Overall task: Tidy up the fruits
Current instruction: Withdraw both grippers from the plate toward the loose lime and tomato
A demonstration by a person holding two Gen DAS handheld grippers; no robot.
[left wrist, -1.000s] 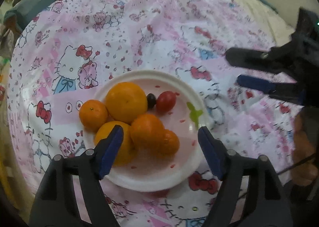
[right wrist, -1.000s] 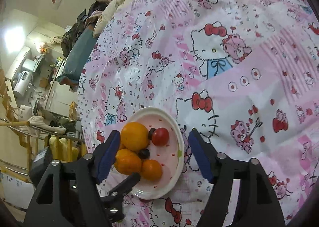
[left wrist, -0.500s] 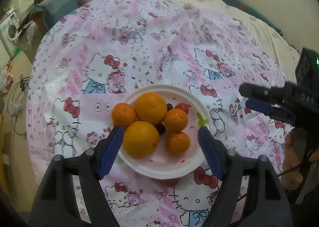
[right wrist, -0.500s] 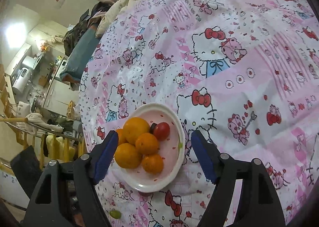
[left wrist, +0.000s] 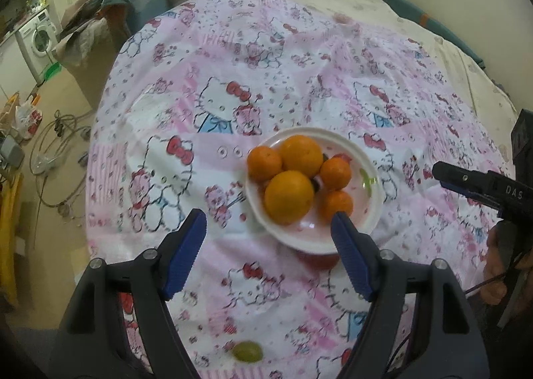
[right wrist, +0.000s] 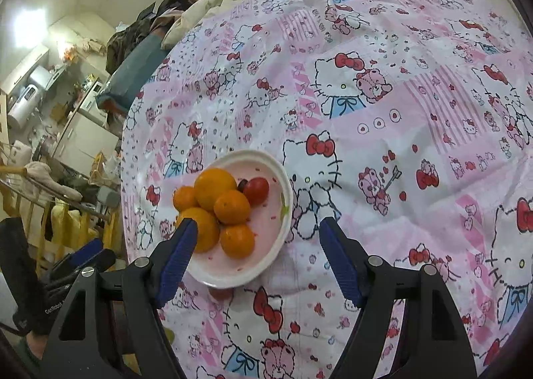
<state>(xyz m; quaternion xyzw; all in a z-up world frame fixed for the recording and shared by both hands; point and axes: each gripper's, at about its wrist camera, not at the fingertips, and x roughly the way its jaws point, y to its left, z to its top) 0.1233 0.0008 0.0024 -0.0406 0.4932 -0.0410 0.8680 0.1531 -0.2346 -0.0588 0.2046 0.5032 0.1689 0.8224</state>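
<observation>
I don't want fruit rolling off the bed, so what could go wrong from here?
1. The oranges are heaped on a small white plate resting on soft bedding; a nudge might tip it.
2. A green grape lies loose on the cover near the left gripper, easily knocked or missed.

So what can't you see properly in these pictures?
- Dark small fruit: left wrist view, mostly hidden between the oranges; kind unclear.
- Tomato: left wrist view, mostly behind an orange; clear in the right wrist view.
- Green round fruit: left wrist view, blurred, off the plate.
- Red patch below the plate rim: half hidden, unidentifiable.
</observation>
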